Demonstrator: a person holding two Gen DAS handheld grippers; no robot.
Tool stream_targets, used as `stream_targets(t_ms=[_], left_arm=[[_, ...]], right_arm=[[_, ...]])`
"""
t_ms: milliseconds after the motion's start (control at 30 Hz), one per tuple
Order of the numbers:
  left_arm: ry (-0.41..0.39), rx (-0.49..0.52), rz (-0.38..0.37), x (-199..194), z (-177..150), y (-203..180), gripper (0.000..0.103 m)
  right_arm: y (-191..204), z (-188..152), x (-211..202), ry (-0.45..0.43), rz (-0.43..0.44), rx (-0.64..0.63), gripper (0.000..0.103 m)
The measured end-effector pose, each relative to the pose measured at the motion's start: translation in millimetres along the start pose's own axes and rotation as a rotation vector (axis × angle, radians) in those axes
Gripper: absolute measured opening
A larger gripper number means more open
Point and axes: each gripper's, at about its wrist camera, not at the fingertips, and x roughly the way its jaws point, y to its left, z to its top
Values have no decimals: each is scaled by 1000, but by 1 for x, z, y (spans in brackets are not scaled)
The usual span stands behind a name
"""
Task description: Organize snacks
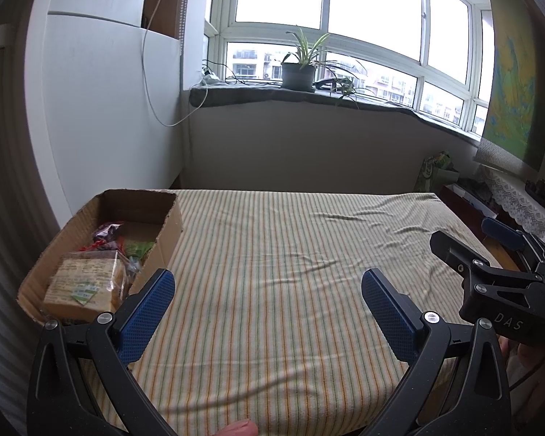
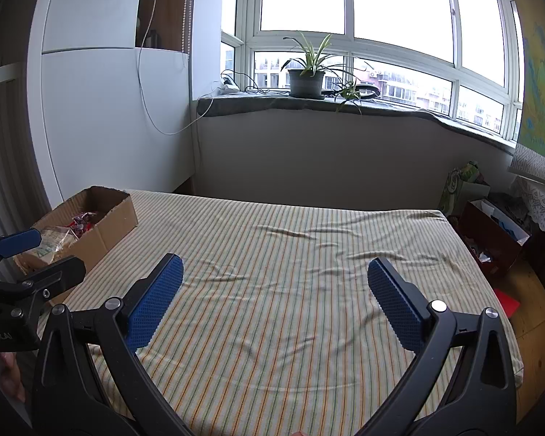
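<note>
Snacks: clear-wrapped tan cracker pack (image 1: 85,285), red and green packets sit in open brown cardboard box (image 1: 169,225), left on striped cloth table (image 1: 272,254). Left gripper (image 1: 269,312), right gripper (image 2: 274,301) both spread wide, empty. Risk: finger snags box wall, tips it off table edge.

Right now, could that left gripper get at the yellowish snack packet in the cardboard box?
Probably yes. The left gripper is open and empty, the cardboard box has no lid, and the yellowish packet lies on top, just left of its left finger, with nothing between.
</note>
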Motion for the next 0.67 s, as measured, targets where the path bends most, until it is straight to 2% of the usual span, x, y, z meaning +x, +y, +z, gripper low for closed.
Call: stream_targets(t_ms=[533, 667], left_arm=[[-2, 15, -8, 2, -2, -1, 102], [-31, 38, 38, -2, -4, -4, 102]], right_arm=[[-3, -2, 0, 6, 2, -2, 103], [-4, -3, 1, 6, 3, -3, 103]])
